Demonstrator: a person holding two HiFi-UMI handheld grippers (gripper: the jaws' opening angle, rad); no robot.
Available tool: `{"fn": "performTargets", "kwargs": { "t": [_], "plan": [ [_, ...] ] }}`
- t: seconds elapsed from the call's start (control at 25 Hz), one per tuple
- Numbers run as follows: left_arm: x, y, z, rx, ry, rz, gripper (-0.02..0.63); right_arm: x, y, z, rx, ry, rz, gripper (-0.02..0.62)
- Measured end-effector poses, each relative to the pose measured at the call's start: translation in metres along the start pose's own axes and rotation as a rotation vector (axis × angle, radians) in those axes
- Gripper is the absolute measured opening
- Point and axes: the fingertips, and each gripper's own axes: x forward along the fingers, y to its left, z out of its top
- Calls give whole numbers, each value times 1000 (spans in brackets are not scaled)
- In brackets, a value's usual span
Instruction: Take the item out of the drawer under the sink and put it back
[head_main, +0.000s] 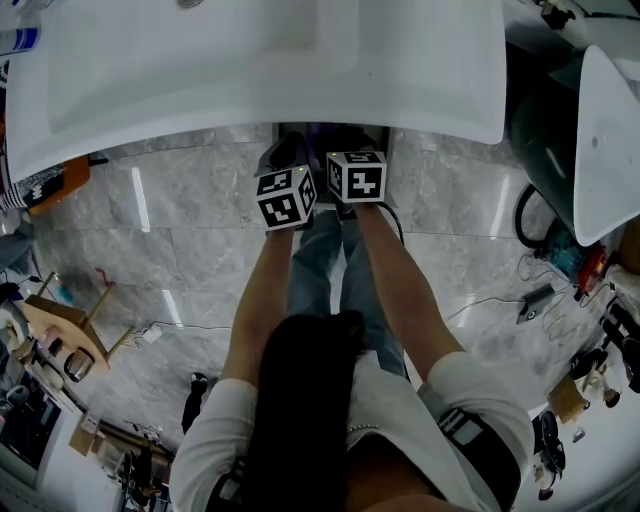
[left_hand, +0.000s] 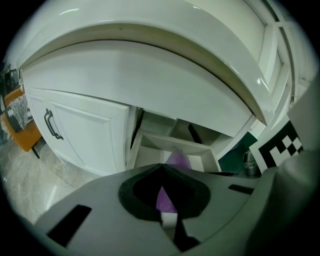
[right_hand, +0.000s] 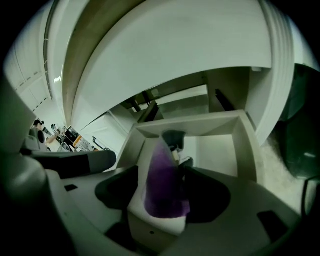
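Both grippers are working just under the sink (head_main: 250, 70) edge, at the open drawer (right_hand: 248, 150). R gripper (right_hand: 172, 197) is standing w/ jaws wide. The purple pouch (right_hand: 162, 185) is sitting upright betw. them, leaning on one pale pad w/ the other side not pressing, so R isn't gripping it. L gripper (left_hand: 166, 201) is showing narrow jaws w/ a strip of purple betw. them. It looks pinched on the pouch, prob. near its top, where dark tips are showing in the R gripper view. Pouch is hanging at the drawer box, betw. its side walls; can't tell if the base is touching the drawer floor. Judging the step as put-back, close to done. To do it well: R should be backing straight out along its own line w/ jaws held wide, so the pads aren't dragging soft film. L should be lowering until the pouch is resting on the floor, clear of walls and front rim, and only then letting go. Risks: limp pouch flopping over the rim and blocking closure; tight clearance under the sink.
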Motion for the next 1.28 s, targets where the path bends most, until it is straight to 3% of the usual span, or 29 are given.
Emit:
{"fn": "performTargets", "kwargs": {
  "t": [0.16, 0.64, 1.04, 1.28],
  "plan": [
    [-5, -4, 5, 1, -10, -7, 3, -7, 4, 1, -25, 5, -1, 305],
    [-47, -17, 37, 41, -66, -42, 3, -81, 32, 35, -59, -133, 25, 313],
    [-116, -52, 82, 70, -193, -114, 3, -152, 67, 69, -124, -213, 30, 313],
    [-159, -56, 103, 66, -262, -118, 3, -191, 86, 76, -145, -251, 32, 313]
  ]
}}
